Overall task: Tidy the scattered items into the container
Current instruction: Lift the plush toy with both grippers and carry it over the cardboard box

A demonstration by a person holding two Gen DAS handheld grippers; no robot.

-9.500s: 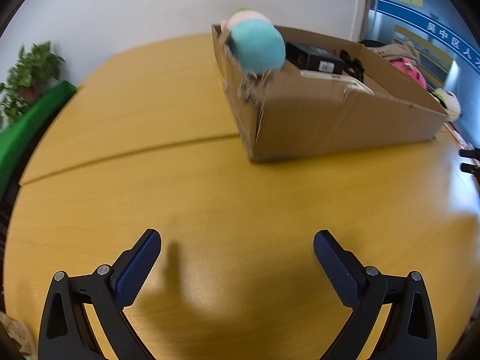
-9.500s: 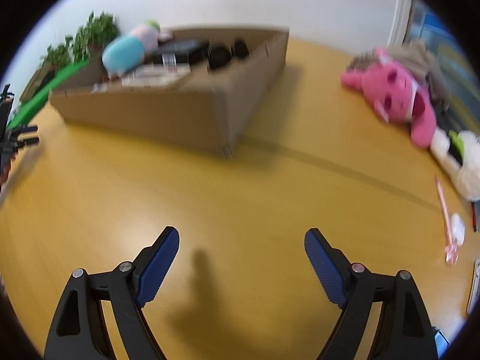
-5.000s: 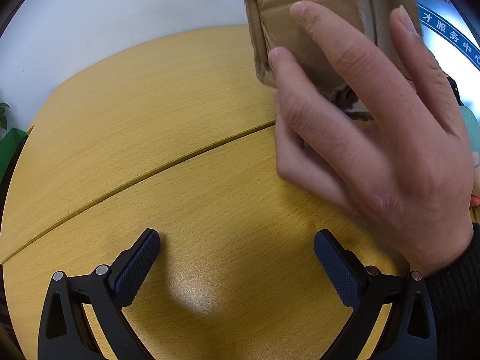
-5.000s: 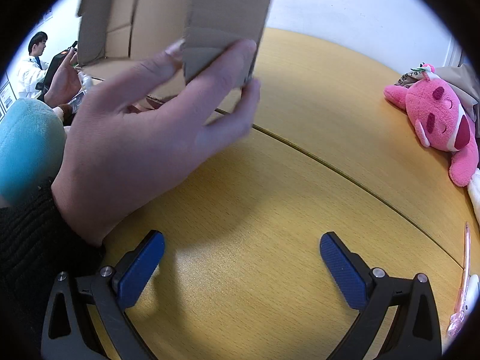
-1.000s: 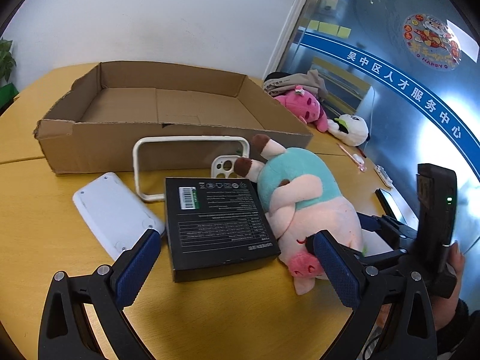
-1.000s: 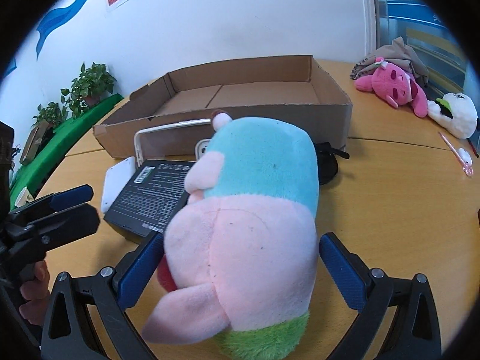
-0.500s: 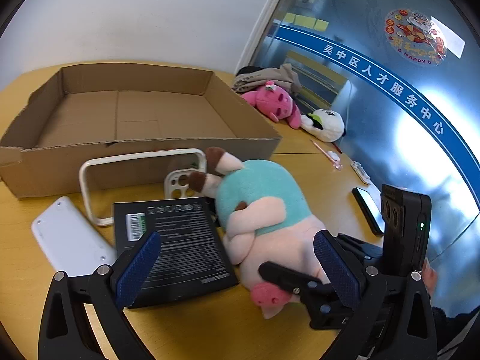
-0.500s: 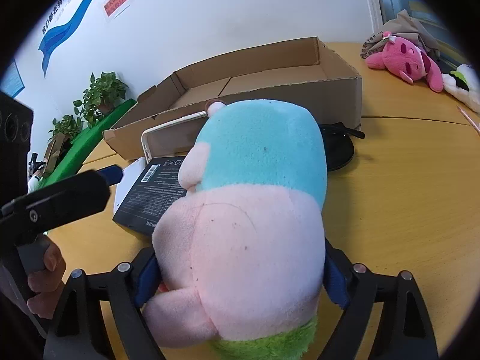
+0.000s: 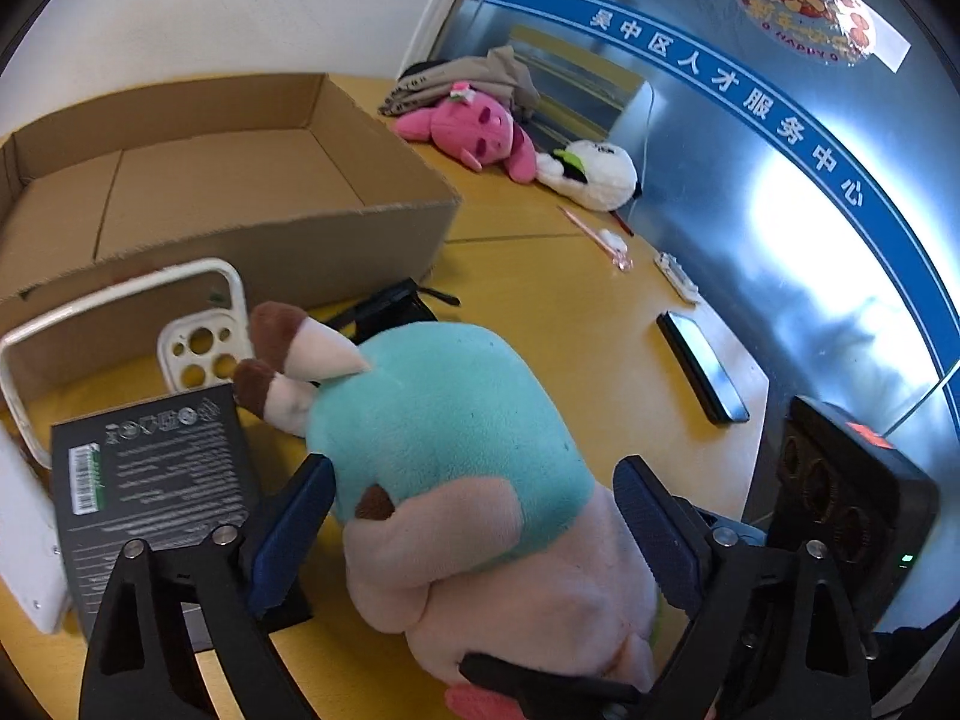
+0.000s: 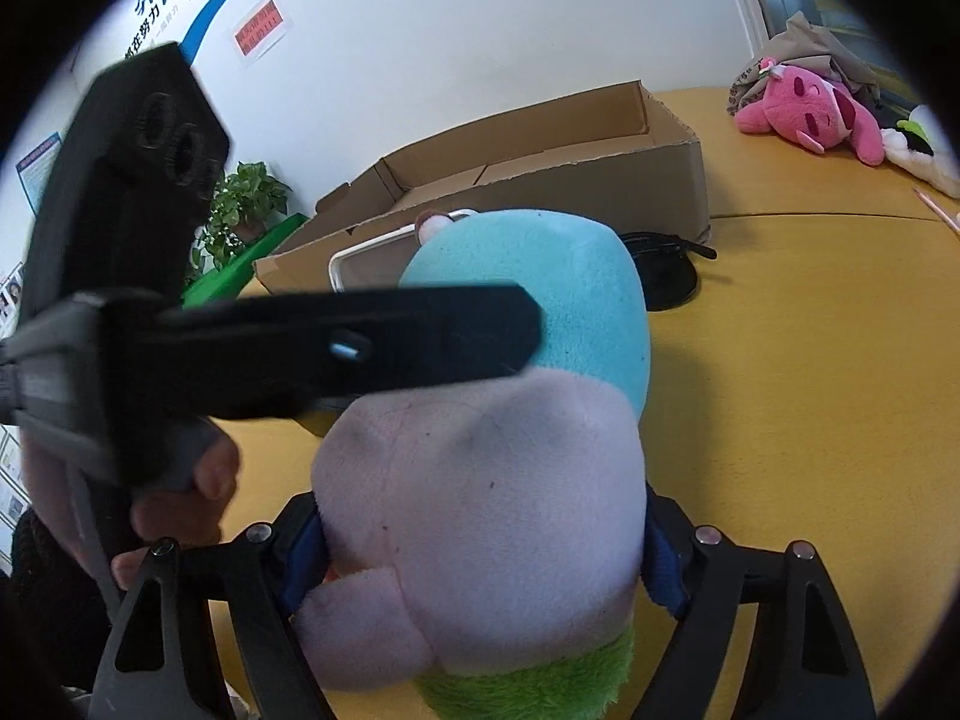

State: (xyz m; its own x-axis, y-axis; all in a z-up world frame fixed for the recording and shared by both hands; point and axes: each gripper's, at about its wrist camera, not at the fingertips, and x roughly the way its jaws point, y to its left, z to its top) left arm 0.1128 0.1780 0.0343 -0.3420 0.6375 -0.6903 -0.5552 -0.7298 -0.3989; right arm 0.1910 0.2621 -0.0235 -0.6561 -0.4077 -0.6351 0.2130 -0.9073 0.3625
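A teal and pink plush toy (image 9: 456, 456) lies on the yellow table in front of the empty cardboard box (image 9: 198, 180). My right gripper (image 10: 480, 552) is shut on the plush toy (image 10: 504, 420) at its pink end. My left gripper (image 9: 474, 510) is open, with its fingers on either side of the plush's teal middle; it crosses the right wrist view (image 10: 336, 342) as a dark bar. A black flat box (image 9: 150, 480), a white phone case (image 9: 198, 348), a white frame (image 9: 108, 300) and a black strapped item (image 9: 384, 312) lie beside the plush.
A pink plush (image 9: 474, 132), a white plush (image 9: 594, 174), a pink pen (image 9: 594, 234), a white stick (image 9: 678, 276) and a black phone (image 9: 702, 366) lie on the table to the right. A potted plant (image 10: 240, 210) stands beyond the table's left.
My right gripper has closed on the plush's pink end. My left gripper has moved right and forward, so its open fingers now straddle the plush.
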